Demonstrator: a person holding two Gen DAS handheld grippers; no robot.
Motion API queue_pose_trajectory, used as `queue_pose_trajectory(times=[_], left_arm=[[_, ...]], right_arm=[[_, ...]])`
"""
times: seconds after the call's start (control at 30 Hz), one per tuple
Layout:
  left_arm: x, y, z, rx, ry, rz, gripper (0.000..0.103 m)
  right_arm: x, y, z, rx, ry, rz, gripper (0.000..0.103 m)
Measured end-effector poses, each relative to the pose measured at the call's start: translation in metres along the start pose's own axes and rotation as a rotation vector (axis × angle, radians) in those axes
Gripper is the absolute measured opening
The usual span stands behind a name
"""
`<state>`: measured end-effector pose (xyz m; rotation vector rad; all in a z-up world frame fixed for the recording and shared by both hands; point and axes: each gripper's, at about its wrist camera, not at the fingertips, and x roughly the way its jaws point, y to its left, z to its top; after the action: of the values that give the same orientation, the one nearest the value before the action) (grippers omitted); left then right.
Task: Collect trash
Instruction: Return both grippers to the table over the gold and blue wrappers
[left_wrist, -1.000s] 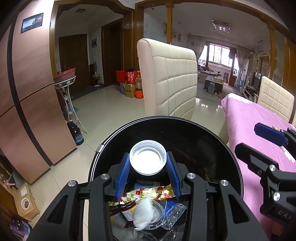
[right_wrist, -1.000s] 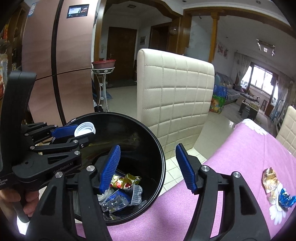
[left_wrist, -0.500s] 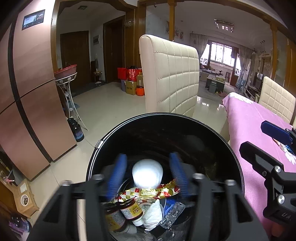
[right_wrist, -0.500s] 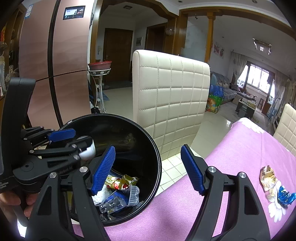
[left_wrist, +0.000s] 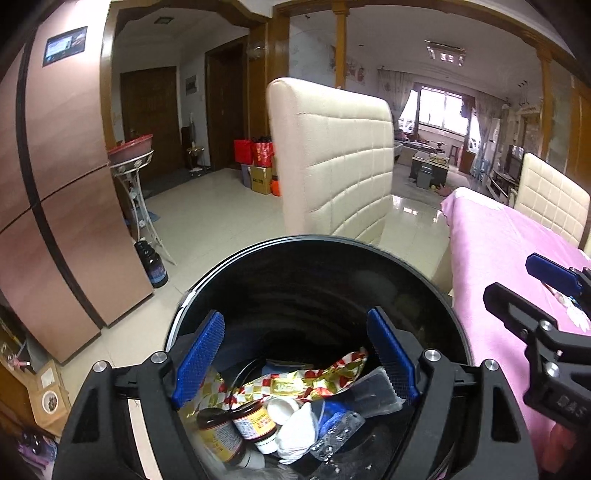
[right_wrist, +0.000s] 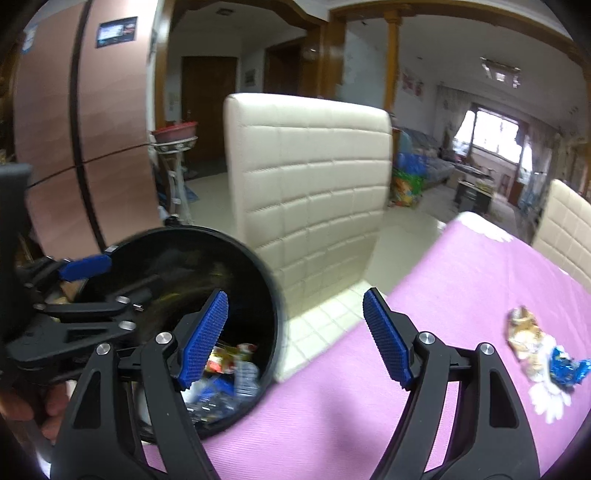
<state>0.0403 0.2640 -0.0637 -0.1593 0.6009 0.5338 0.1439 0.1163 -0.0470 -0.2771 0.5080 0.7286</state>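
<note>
My left gripper (left_wrist: 295, 321) hangs over the round black bin (left_wrist: 332, 242), its blue jaws opening with nothing between them. Below it in the bin lie a white cap (left_wrist: 282, 408), a red-and-gold wrapper (left_wrist: 295, 386), small brown jars (left_wrist: 255, 419) and crumpled plastic. In the right wrist view my right gripper (right_wrist: 295, 299) is open and empty over the near edge of the purple-clothed table (right_wrist: 332, 406), beside the bin (right_wrist: 266, 280). A gold wrapper (right_wrist: 524, 332) and a blue wrapper (right_wrist: 565, 365) lie on the cloth to its right.
A cream quilted chair (right_wrist: 306, 184) stands just behind the bin and the table corner. A second chair (left_wrist: 550, 199) is at the table's far side. A copper fridge (left_wrist: 55, 184) is at the left, with a dark bottle (left_wrist: 151, 264) on the tiled floor.
My left gripper opened and the white cap it held dropped into the bin. My right gripper widened a little and swung right, away from the bin and over the table edge.
</note>
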Motion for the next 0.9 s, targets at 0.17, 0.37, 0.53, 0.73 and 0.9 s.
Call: queue_pose_trajectory(times=[0.17, 0.37, 0.53, 0.73, 0.9], left_arm=[[0.005, -0.034, 0.013, 0.028, 0.025, -0.076, 0.078], [0.001, -0.105, 0.027, 0.158, -0.002, -0.180, 0.078], [0.002, -0.167, 0.031, 0.282, 0.004, -0.268, 0.078], [0.015, -0.238, 0.033, 0.399, 0.049, -0.376, 0.078], [0.028, -0.288, 0.028, 0.496, 0.070, -0.397, 0.078]], right_arm=[[0.000, -0.051, -0.006, 0.048, 0.058, -0.117, 0.076], [-0.020, -0.122, -0.009, 0.092, 0.052, -0.300, 0.076], [-0.034, -0.181, -0.018, 0.133, 0.067, -0.453, 0.076], [-0.033, -0.238, -0.036, 0.227, 0.146, -0.534, 0.076], [-0.035, -0.274, -0.053, 0.311, 0.167, -0.555, 0.082]])
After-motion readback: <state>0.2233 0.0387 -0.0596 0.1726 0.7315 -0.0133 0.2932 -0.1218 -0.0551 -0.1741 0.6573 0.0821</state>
